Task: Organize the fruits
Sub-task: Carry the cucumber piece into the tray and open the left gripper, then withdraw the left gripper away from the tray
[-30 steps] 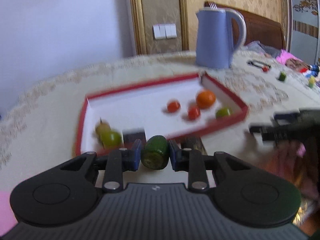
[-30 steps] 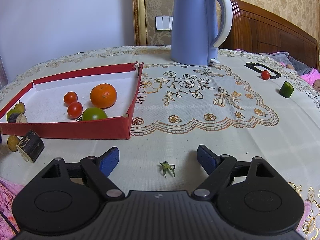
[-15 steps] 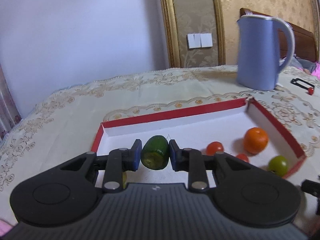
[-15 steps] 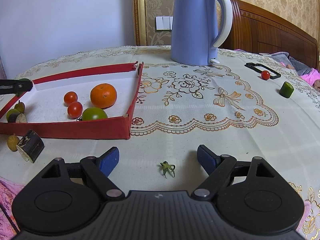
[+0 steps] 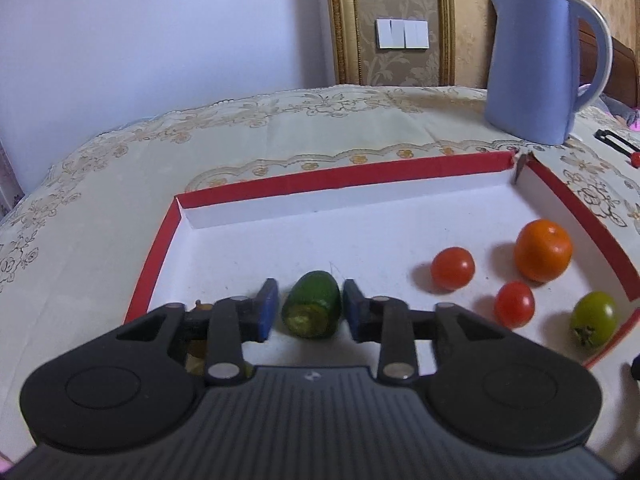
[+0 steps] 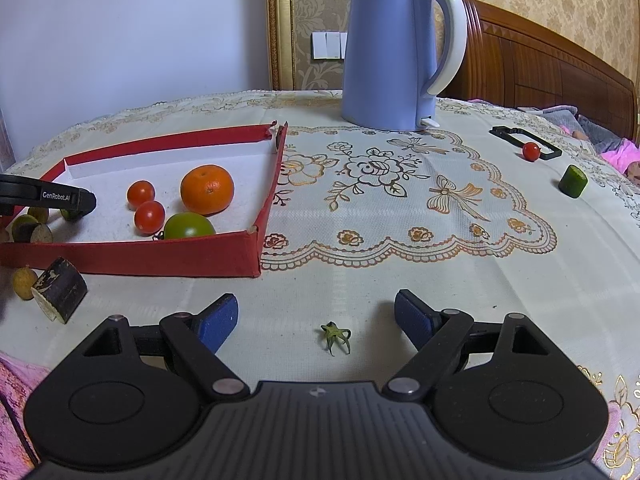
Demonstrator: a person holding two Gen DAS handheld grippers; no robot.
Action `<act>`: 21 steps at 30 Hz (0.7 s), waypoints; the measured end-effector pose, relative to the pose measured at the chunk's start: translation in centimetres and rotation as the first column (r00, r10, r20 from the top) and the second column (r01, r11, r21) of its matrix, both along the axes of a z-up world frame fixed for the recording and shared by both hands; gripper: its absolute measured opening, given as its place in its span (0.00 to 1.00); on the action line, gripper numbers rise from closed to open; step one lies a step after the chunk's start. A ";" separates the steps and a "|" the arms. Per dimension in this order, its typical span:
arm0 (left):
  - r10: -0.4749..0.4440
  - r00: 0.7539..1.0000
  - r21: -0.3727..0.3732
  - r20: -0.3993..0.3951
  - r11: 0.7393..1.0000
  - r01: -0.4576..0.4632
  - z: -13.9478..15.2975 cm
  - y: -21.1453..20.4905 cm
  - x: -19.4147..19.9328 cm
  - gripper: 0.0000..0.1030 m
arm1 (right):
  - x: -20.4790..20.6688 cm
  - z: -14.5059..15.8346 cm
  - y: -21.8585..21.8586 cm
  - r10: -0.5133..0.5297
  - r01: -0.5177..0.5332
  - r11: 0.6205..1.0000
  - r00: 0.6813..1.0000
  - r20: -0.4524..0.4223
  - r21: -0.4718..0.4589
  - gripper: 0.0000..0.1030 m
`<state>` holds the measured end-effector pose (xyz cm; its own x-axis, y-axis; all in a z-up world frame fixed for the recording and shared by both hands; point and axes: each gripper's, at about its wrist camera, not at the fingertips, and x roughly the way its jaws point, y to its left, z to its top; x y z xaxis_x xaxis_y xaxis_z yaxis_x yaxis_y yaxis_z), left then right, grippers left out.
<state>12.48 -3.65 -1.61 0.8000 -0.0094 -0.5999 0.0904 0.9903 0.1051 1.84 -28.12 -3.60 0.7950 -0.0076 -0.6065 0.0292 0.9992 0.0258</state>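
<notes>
Left claw (image 5: 308, 308) over the red tray (image 5: 344, 174), jaws just been opening, both pads now clear of the green cucumber piece (image 5: 313, 310) lying between them on the tray floor. Orange (image 5: 543, 250) and tomatoes (image 5: 453, 268) sit to its right. Right claw (image 6: 316, 316) wide open, empty, above tabletop (image 6: 400, 264).

White lettering "GenRobot.AI" stood on the side of the black left gripper (image 6: 68, 204) finger, seen in the right wrist view.
</notes>
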 end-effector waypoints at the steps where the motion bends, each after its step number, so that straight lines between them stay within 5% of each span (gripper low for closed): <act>1: -0.002 1.000 -0.006 0.011 1.000 0.002 0.2 0.1 -0.4 0.42 | 0.0 0.0 0.0 0.000 0.000 1.000 1.000 0.000 0.000 0.83; 5: 0.012 0.997 -0.037 0.079 0.999 -0.009 1.4 1.1 -2.4 0.67 | 0.0 0.0 0.0 0.002 -0.002 1.000 1.000 -0.001 0.000 0.84; 12: 0.003 0.993 -0.094 0.118 0.996 0.009 3.2 4.3 -7.1 0.67 | 0.0 0.0 0.1 0.001 -0.001 1.000 1.000 -0.001 0.000 0.84; 21: -0.012 0.999 -0.085 0.040 0.996 0.015 0.3 6.9 -10.9 0.67 | -0.2 0.1 -0.1 0.004 -0.004 1.000 1.000 0.012 0.024 0.84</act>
<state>1.54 3.26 -1.26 0.8223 -0.0703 -0.5646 0.1014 0.9946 0.0240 1.66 -28.17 -3.47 0.8020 0.0098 -0.5972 0.0248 0.9985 0.0497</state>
